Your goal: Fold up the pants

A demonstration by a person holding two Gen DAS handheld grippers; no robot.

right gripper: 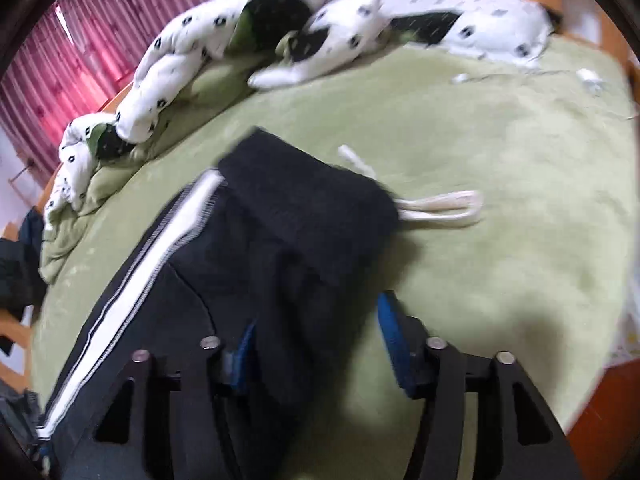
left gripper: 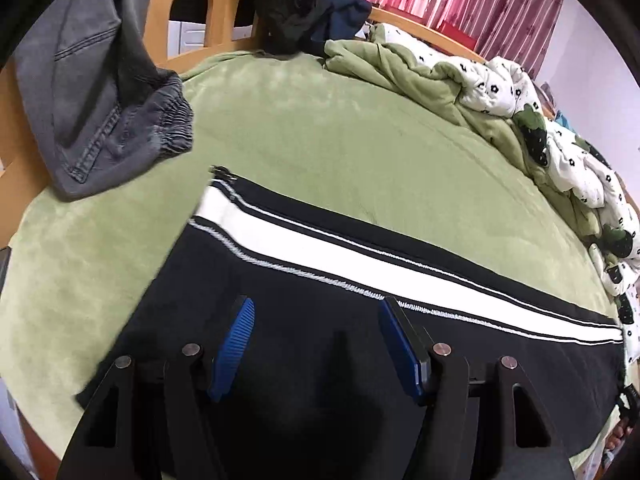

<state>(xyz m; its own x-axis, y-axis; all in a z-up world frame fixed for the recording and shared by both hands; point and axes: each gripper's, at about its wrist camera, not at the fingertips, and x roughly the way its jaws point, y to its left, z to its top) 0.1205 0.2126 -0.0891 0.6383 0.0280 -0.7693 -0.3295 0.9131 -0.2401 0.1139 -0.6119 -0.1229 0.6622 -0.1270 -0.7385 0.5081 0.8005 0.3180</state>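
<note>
We work over a wide bed covered in a green plush blanket (left gripper: pixel 320 128), and the black track pants with a broad white side stripe (left gripper: pixel 304 280) lie stretched along its near edge, one leg over the other so the stripe faces up. Along the far edge sits a rumpled white quilt with black flower print and green lining (right gripper: pixel 192 40), and a grey denim garment (left gripper: pixel 92 92) hangs over the wooden bed rail at the cuff end.

Our left gripper (left gripper: pixel 316 312) hovers over the leg near the cuff, its jaws standing moderately wide with nothing between them. Our right gripper (right gripper: pixel 316 320) is over the waist end, where the ribbed black waistband (right gripper: pixel 312 208) and its white drawstring (right gripper: pixel 440 204) lie; its jaws also stand apart and do not appear to clamp the cloth below them.

We judge the step to be taking hold of both ends for the lengthwise fold. To do it well, we should pinch both layers together at cuff and waist, keep the stripe edge straight, and tuck the drawstring inward.

The right view is blurred, so whether its blue pads touch fabric is unclear. The near hem is hidden beneath both grippers.
</note>
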